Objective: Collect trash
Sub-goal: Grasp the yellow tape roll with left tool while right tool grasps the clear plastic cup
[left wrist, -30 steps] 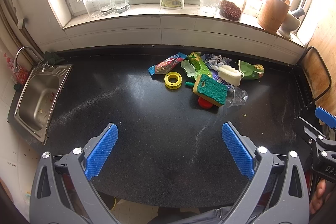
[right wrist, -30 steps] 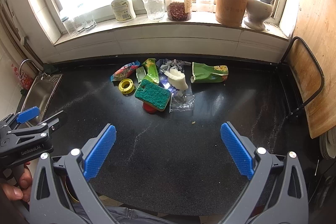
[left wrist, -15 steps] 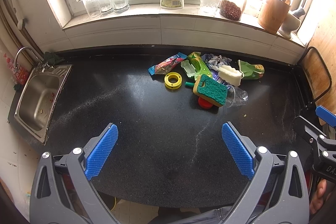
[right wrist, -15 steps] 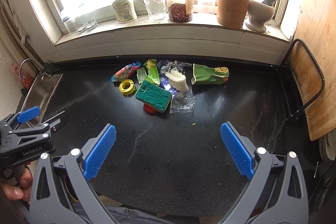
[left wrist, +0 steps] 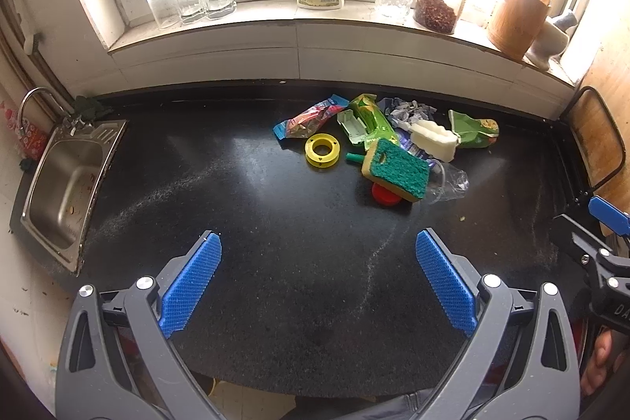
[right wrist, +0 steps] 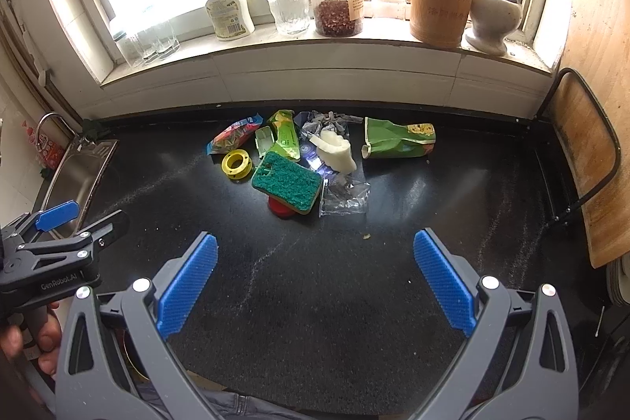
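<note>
Behind trash pile (right wrist: pixel 299 164): windowsill w/ jars, soap bottle (right wrist: pixel 228 10).

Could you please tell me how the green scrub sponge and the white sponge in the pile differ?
The green sponge is rectangular, with a rough green scouring face over a yellow layer; the white sponge is plain, smooth and wavy-edged. The green sponge lies propped on a red cap, at the near edge of the pile; the white sponge lies further back, on crumpled wrappers. The green sponge looks larger. Both lie untouched on the black counter.
</note>
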`<state>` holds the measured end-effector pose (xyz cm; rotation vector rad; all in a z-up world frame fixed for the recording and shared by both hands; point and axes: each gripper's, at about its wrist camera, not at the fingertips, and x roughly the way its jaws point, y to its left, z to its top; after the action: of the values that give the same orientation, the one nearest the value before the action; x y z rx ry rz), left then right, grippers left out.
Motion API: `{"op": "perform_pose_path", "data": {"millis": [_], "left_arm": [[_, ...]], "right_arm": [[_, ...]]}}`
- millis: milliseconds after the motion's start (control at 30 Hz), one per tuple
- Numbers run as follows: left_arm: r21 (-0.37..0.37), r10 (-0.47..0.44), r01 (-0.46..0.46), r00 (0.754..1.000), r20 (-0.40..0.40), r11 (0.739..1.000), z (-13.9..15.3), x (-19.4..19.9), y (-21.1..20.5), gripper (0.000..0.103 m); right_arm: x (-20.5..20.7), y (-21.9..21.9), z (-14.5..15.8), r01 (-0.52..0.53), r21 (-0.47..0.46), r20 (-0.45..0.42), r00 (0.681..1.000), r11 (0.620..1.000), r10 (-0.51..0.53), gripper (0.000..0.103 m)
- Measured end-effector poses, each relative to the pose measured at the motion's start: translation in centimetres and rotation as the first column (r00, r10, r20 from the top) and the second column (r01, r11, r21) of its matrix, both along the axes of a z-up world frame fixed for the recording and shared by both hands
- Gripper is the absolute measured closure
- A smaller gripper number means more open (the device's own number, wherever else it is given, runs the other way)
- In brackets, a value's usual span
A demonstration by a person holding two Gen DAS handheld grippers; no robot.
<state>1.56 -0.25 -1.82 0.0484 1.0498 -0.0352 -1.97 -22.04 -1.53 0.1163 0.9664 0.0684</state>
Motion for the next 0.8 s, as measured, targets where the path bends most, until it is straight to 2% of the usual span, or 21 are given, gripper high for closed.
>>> {"op": "perform_pose_path", "data": {"millis": [67, 200, 267, 467, 567, 667, 800], "left_arm": [[0.026, 0.008, -0.008, 1.000, 0.006, 1.000, -1.3, 1.0, 0.2, 0.007], [-0.029, -0.038, 0.037, 0.999, -0.027, 0.999, -5.0, 3.8, 0.7, 0.007], [-0.017, -0.032, 0.032, 0.999, -0.043, 0.999, -7.3, 5.7, 0.6, 0.007], [-0.051, -0.046, 0.043, 0.997, -0.057, 0.998, -14.3, 11.6, 0.0, 0.007], [-0.010, -0.065, 0.065, 0.997, -0.050, 0.998, -17.1, 14.1, -0.3, 0.007], [-0.016, -0.061, 0.061, 0.997, -0.044, 0.998, -19.1, 16.3, 0.0, 0.007], [-0.027, -0.060, 0.058, 0.996, -0.065, 0.998, -21.0, 18.7, 0.0, 0.007]], "right_arm": [[1.0, -0.4, -1.1, 0.003, 0.004, 0.002, 1.000, 1.000, -0.003, 0.006], [3.2, -0.9, -3.7, 0.006, -0.002, -0.011, 1.000, 1.000, -0.006, 0.006], [4.7, -1.0, -5.7, 0.012, -0.034, -0.022, 1.000, 0.999, -0.012, 0.006], [10.1, -1.4, -13.1, 0.010, 0.000, -0.136, 0.991, 1.000, -0.010, 0.006], [12.2, -1.4, -16.6, 0.010, -0.007, -0.191, 0.982, 1.000, -0.011, 0.006], [13.7, -1.6, -19.4, 0.003, -0.004, -0.236, 0.972, 1.000, -0.004, 0.006], [14.9, -2.0, -21.4, 0.002, -0.010, -0.253, 0.967, 1.000, -0.004, 0.006]]}}
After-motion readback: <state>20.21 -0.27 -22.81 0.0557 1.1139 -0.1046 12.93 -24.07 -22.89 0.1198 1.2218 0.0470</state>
